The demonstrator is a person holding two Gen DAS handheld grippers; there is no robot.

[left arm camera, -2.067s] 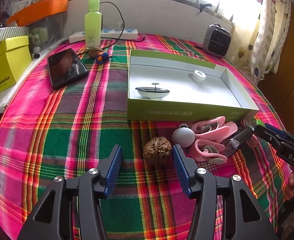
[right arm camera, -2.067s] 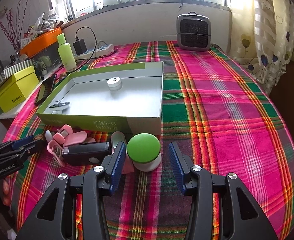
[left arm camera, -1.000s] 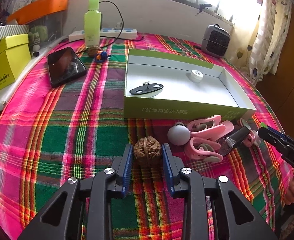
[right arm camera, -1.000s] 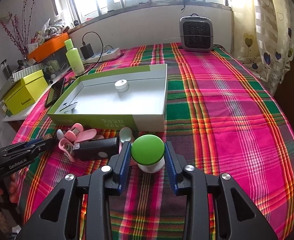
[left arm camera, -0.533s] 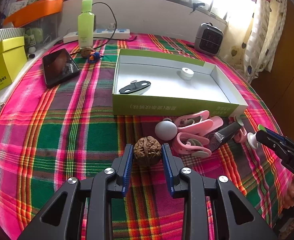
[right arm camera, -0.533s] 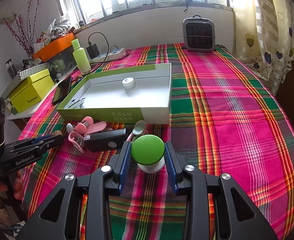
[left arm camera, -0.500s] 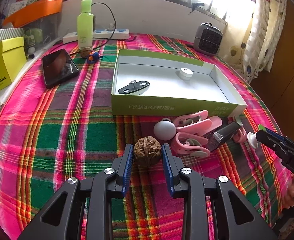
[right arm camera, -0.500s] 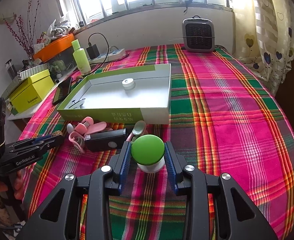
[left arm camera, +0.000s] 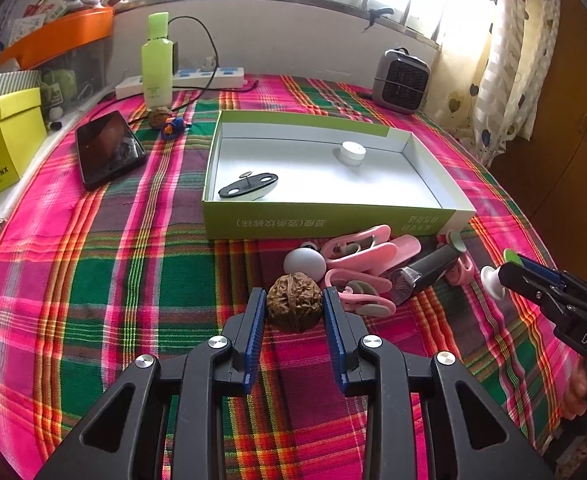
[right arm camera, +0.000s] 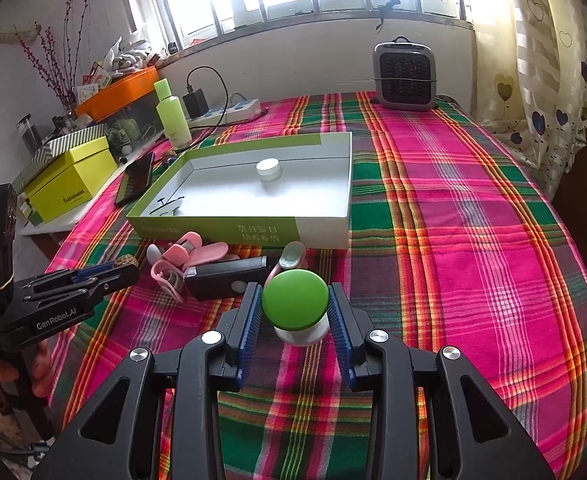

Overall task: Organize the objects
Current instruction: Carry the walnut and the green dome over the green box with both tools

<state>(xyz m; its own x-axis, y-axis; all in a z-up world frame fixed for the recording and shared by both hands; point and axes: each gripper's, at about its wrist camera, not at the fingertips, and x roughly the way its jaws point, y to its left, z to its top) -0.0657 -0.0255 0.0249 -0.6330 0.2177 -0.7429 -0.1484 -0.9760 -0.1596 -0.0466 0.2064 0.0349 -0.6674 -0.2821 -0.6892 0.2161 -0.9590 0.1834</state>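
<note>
Walnut (left arm camera: 293, 314), lower centre of left wrist view, is sitting clamped betw. the blue pads of the left tongs (left arm camera: 294, 312), both pads pressing its sides. It's looking hard, light, bumpy-shelled, so prob. not slippery; round though, so gripping across the widest part as now seems safest. Whether it's lifted off the plaid cloth (left arm camera: 93, 280) or resting on it can't be told.

In the right wrist view the green-topped jar (right arm camera: 295, 308) is being held at centre by the right tongs (right arm camera: 295, 312), pads closing on the cap rim. It's looking rigid, smooth plastic, likely light; the cap overhangs the white base, so a grip on the cap could slip or twist.

Just beyond, at frame middle, the remaining pile is lying against the near wall of the green box (left arm camera: 325, 222): white ball (left arm camera: 304, 262), pink clips (left arm camera: 357, 256), a dark rectangular item (left arm camera: 425, 272). Inside the box: a small white pot (left arm camera: 351, 152) & a black-topped piece (left arm camera: 249, 186).

Hard to make out: what the dark item is; clips are overlapping, count unclear. The bed edge & a hand at the far right are being cut off.
</note>
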